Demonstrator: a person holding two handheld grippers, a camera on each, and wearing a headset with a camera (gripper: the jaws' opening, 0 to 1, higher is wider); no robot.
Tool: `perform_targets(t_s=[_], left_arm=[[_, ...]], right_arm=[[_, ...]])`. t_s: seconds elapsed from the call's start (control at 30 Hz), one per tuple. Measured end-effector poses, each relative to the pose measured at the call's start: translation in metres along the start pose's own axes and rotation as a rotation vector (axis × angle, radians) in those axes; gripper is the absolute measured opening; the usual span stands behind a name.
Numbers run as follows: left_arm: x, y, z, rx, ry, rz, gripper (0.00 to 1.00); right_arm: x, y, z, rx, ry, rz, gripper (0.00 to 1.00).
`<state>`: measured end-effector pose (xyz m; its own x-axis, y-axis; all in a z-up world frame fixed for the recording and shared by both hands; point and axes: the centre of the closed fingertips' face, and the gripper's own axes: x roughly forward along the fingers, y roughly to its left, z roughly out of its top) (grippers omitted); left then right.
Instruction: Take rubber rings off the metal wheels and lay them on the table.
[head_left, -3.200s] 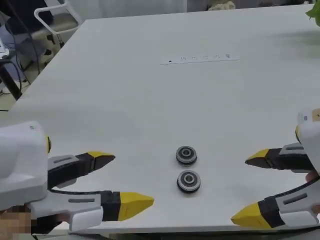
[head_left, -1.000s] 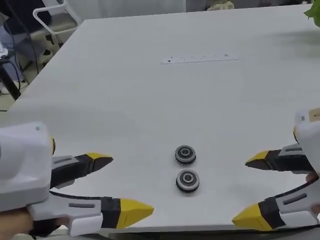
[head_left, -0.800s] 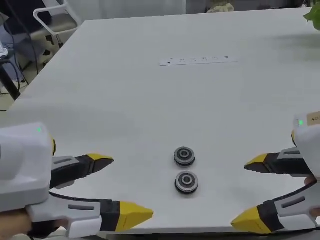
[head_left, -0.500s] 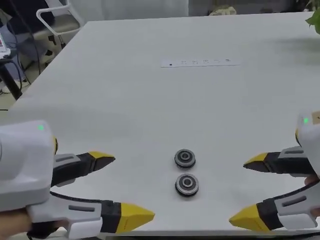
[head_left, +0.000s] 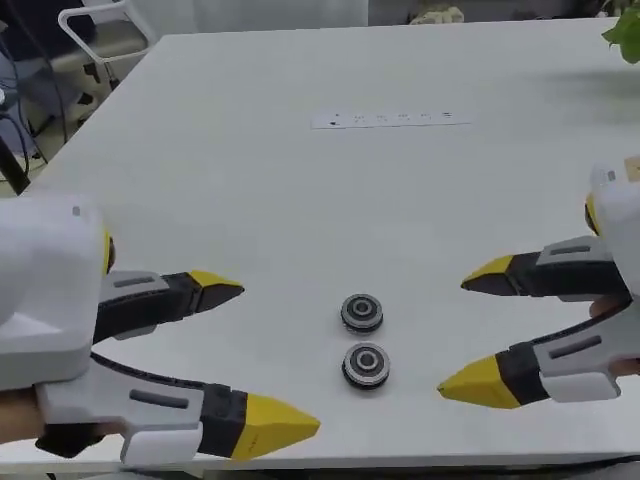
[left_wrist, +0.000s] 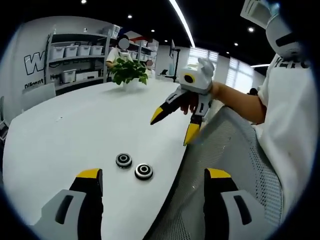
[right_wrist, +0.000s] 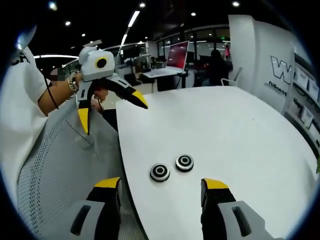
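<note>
Head view: two small metal wheels with black rubber rings lower centre, white table; my left gripper, right gripper flank them, both wide, empty. Left gripper view: wheels lower left. Right gripper view: bottom centre. I reckon rings stretchy, grippy; pinch outer rim.

white table, storage shelves, ceiling lights

Socket strip; potted plant; white chair; storage shelves.

2 metal wheels, 1 table, 1 potted plant, and 2 claws: left claw, right claw.
</note>
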<state>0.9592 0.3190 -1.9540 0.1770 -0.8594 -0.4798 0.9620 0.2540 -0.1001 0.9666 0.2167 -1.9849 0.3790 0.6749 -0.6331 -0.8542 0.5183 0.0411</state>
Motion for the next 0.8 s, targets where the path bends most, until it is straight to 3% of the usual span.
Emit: perform_targets(t_s=[0.3, 0.47, 0.6, 0.8], left_arm=[[0.001, -0.002, 0.027, 0.076, -0.025, -0.032, 0.81], [0.004, 0.004, 0.042, 0.126, -0.03, -0.034, 0.81], [0.007, 0.008, 0.055, 0.136, -0.063, -0.044, 0.81], [0.013, 0.015, 0.069, 0.173, -0.092, -0.052, 0.8]], right_arm=[[0.005, -0.004, 0.021, -0.047, -0.024, 0.018, 0.58], [0.011, -0.008, 0.035, -0.089, -0.041, 0.038, 0.56], [0.018, -0.013, 0.042, -0.108, -0.046, 0.038, 0.55], [0.027, -0.017, 0.045, -0.111, -0.063, 0.049, 0.53]])
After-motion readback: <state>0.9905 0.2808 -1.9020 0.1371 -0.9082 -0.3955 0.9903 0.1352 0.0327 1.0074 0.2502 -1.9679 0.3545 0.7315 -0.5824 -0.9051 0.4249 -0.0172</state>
